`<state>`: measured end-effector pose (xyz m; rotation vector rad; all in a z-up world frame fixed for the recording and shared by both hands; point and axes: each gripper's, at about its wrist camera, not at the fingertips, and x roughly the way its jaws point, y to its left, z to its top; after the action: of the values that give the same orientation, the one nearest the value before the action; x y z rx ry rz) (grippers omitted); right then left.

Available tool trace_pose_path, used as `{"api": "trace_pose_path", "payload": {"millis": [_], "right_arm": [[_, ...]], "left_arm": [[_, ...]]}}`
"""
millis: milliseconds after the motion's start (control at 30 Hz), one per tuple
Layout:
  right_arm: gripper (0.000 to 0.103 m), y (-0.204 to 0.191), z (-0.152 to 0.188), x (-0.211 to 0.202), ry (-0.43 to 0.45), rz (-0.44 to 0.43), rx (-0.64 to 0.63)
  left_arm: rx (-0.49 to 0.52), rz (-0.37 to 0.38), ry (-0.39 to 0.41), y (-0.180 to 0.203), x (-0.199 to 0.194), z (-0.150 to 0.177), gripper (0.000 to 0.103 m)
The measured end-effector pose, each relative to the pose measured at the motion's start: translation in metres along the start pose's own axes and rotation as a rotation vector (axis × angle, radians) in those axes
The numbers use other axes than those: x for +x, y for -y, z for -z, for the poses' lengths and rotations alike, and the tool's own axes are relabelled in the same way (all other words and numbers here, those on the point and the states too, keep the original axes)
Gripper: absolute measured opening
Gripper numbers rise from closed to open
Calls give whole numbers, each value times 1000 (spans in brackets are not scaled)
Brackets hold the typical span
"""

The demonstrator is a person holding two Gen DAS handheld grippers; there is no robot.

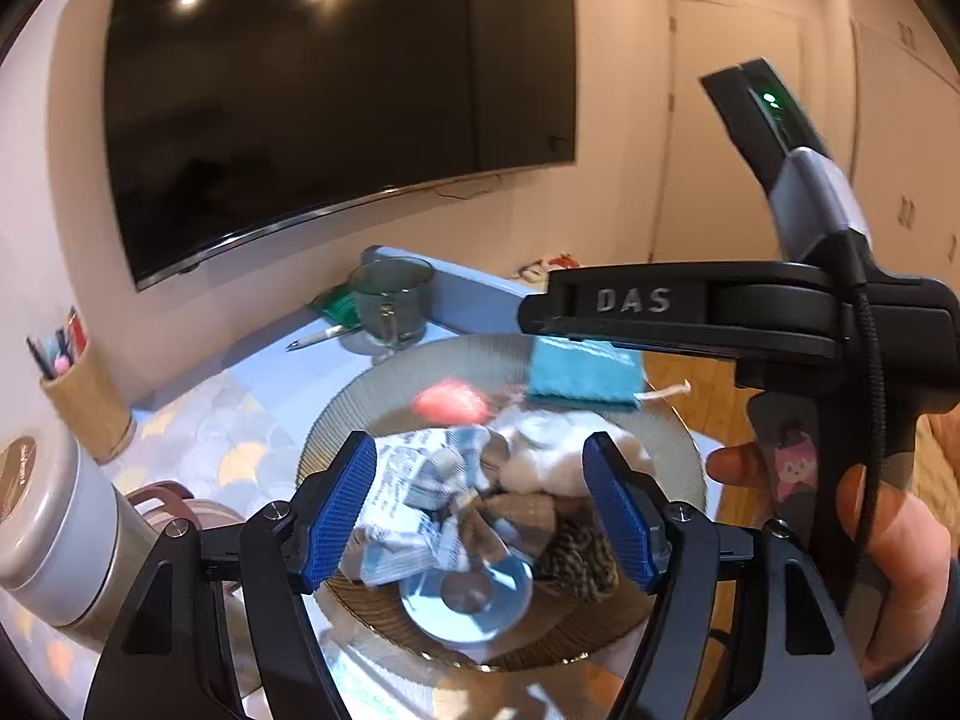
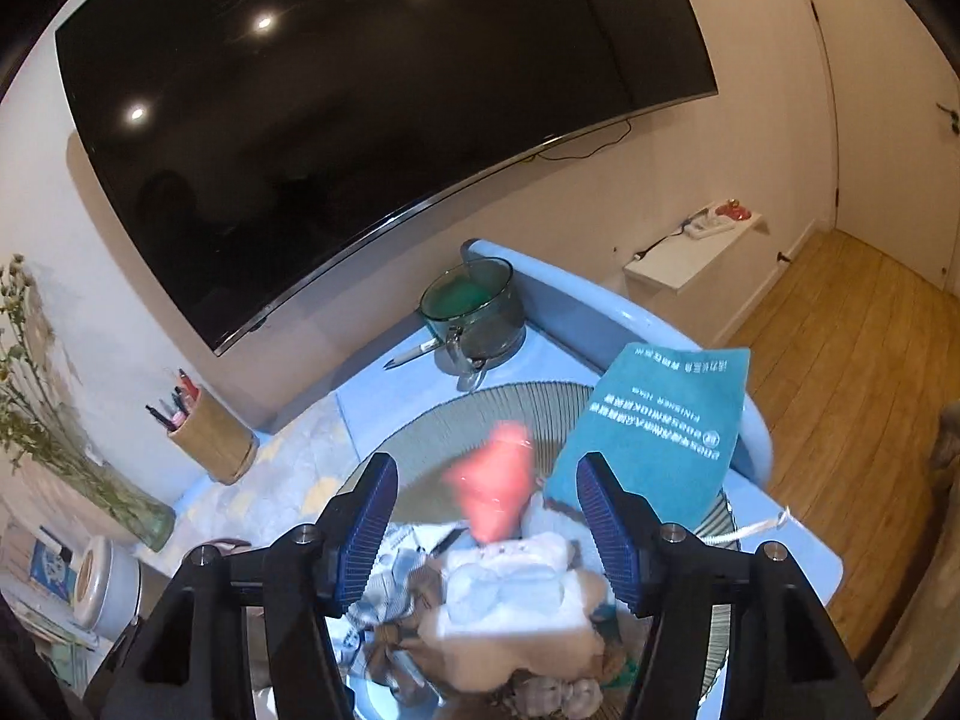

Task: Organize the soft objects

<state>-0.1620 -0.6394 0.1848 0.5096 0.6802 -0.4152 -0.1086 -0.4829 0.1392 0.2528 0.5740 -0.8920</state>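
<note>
Plush toy [image 2: 510,594] lies between right gripper's [image 2: 487,531] wide-spread jaws, untouched, on plate [image 2: 516,405].

Both fisheye views look forward and steeply down along their own jaws, close above a ribbed glass plate [image 1: 372,396] on the blue worktop [image 1: 474,294]. The left wrist view sits lowest, with the plate filling its lower centre and the right gripper [image 1: 531,315] crossing at 3 o'clock. The right wrist view hangs slightly higher. Both share the plate, the glass mug [image 2: 474,306] at 12 o'clock, and the wall television [image 2: 360,120] above.
</note>
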Motion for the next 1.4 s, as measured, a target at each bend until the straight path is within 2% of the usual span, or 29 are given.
{"api": "trace_pose_path", "payload": {"millis": [133, 200, 300, 367, 533, 567, 633, 667, 833, 900, 1000, 1100, 1133, 1167, 1300, 1400], "right_arm": [[61, 1, 14, -6, -8, -1, 0], [61, -5, 21, -14, 4, 40, -30], [62, -20, 34, -34, 30, 83, -101], [62, -31, 44, -46, 41, 81, -140], [64, -72, 72, -80, 72, 78, -280], [66, -78, 76, -85, 70, 71, -295], [78, -93, 88, -95, 56, 15, -315], [80, -103, 98, -101, 40, -25, -332], [81, -161, 145, -111, -41, -157, -475], [81, -195, 166, -110, -63, -187, -555], [81, -243, 192, -104, -86, -218, -636], [81, -287, 216, -92, -117, -251, -687], [81, -301, 222, -87, -122, -257, -699], [81, -313, 226, -82, -125, -262, -707], [82, -366, 240, -51, -125, -270, -711], [83, -389, 244, -15, -148, -262, -657]], "left_arm": [[-8, 39, -8, 3, -17, 9, 70], [-9, 45, -7, 1, -34, 14, 70], [-2, -30, 46, 0, -66, 19, 70], [1, -44, 70, -5, -91, 25, 75], [-38, -58, 57, -34, -135, 45, 75], [-47, -63, 44, -41, -140, 50, 75], [-75, -96, 24, -61, -158, 65, 75], [-89, -123, 23, -71, -165, 72, 75], [-192, -264, 16, -128, -205, 106, 75], [-235, -311, 23, -151, -225, 120, 75], [-275, -432, 24, -185, -255, 138, 75], [-321, -492, 17, -215, -275, 153, 80], [-335, -500, 10, -224, -277, 156, 86], [-357, -511, 5, -236, -279, 160, 87], [-403, -574, -50, -275, -275, 179, 87], [-443, -601, -98, -301, -263, 203, 87]]}}
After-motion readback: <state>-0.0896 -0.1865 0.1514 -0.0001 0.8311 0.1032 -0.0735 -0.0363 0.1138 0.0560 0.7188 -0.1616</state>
